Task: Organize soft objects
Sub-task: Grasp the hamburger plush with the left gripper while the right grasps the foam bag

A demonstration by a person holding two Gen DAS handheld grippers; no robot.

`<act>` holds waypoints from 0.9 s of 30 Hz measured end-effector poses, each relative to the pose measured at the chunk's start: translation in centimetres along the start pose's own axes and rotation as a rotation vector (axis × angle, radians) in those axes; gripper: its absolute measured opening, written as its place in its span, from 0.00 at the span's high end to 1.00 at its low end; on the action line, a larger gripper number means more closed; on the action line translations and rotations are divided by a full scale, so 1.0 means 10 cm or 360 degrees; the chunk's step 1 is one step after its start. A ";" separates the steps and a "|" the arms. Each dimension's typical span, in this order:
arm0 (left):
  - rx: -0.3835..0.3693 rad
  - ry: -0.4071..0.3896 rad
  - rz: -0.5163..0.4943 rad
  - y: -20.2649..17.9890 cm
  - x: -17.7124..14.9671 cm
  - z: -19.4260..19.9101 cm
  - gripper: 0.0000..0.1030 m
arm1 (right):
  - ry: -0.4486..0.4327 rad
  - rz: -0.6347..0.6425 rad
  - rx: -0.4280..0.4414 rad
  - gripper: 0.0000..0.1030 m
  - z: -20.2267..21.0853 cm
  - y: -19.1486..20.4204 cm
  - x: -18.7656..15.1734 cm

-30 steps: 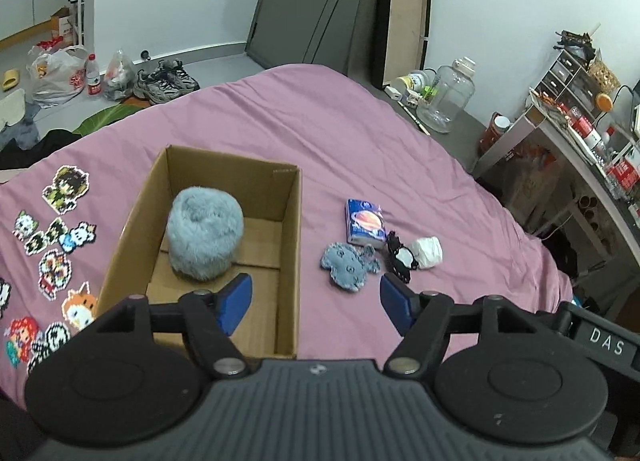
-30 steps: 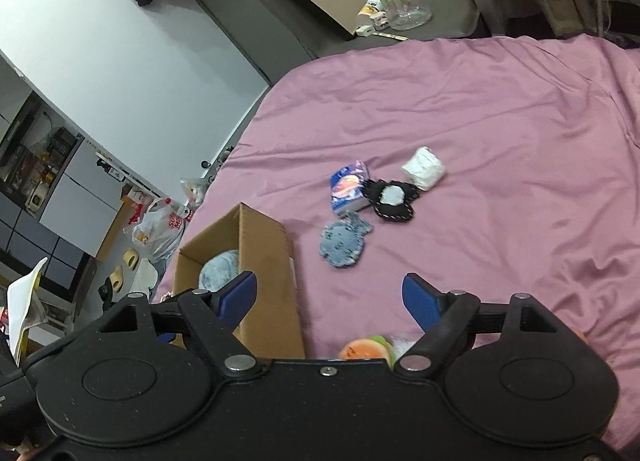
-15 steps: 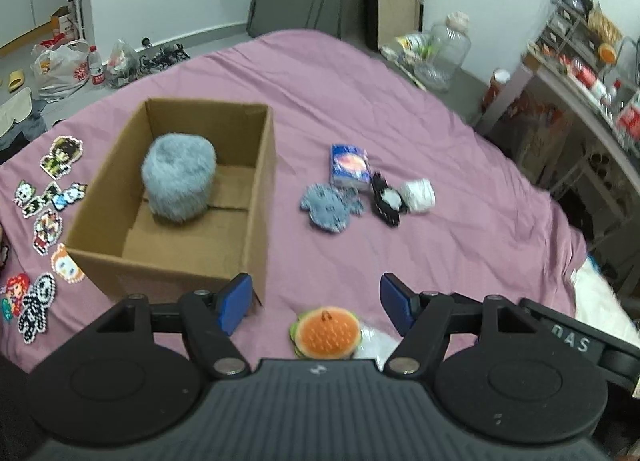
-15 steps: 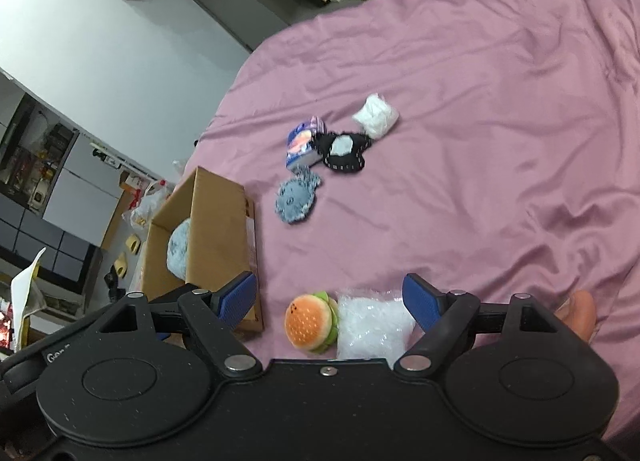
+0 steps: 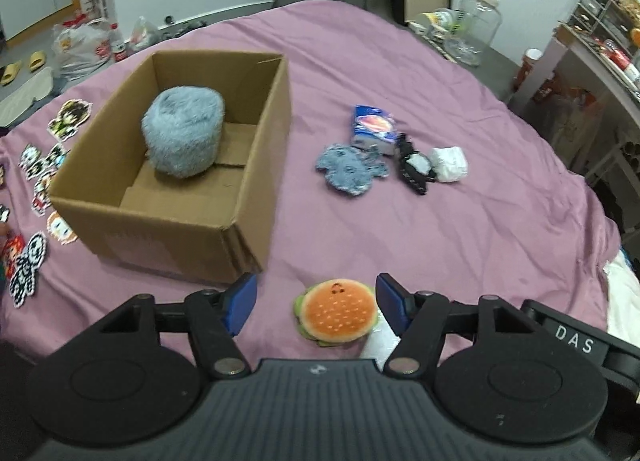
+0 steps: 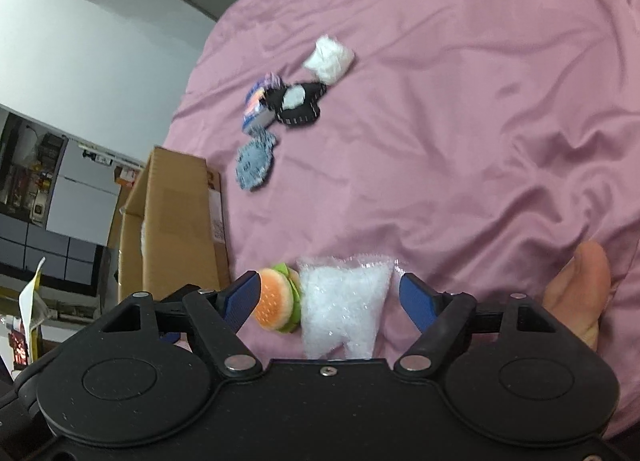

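Plush burger (image 5: 335,311) found lying on the purple bedspread (image 5: 360,229), just off the near corner of the cardboard box (image 5: 172,233) and touching a white tooth-shaped cushion (image 6: 344,301) on its far side. Found the left gripper (image 5: 316,293) framing the burger with jaws spread wide, closed on nothing. Found the right gripper (image 6: 330,295) likewise wide and empty, straddling cushion and burger together. Judged the burger light, squashy and springy, with a fuzzy skin unlikely to slip; no fragility to fear. Reckoned the best hold across the bun's middle, pads on opposite sides of the round, pinched enough to dent the stuffing. Judged the cushion equally light but slicker, its surface looking glossy or wrapped; could not tell which. Noted a fluffy grey-blue ball (image 5: 182,137) already inside the box, with room beside it. Counted more waiting well apart on the bedspread: a flat blue-grey plush (image 5: 348,169), a black piece (image 5: 414,169), a white wad (image 5: 450,164), a blue packet (image 5: 372,127).
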State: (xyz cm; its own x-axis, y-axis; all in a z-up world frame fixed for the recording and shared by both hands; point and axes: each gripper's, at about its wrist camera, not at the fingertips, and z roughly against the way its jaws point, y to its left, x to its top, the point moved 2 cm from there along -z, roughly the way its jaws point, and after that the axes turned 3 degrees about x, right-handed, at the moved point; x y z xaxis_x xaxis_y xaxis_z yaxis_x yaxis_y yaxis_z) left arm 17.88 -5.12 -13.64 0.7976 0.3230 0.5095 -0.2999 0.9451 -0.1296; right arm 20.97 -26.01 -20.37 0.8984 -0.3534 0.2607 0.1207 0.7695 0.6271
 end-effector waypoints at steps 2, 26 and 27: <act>0.0014 0.0000 0.0005 0.02 -0.02 -0.02 0.39 | 0.0042 -0.0026 -0.0016 0.28 -0.09 -0.04 -0.01; 0.0046 0.0035 -0.0025 -0.18 -0.05 -0.33 0.39 | -0.0138 -0.0080 -0.0097 0.75 -0.14 -0.17 0.15; 0.0042 0.0042 -0.0039 -0.20 -0.06 -0.35 0.39 | -0.0162 -0.0072 -0.0100 0.75 -0.13 -0.17 0.17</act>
State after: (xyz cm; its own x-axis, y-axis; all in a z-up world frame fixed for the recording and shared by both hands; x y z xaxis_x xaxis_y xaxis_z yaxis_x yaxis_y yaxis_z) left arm 19.84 -7.05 -16.64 0.8184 0.3012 0.4894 -0.2935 0.9513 -0.0948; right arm 22.82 -27.23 -21.93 0.8444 -0.4380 0.3084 0.1891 0.7824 0.5933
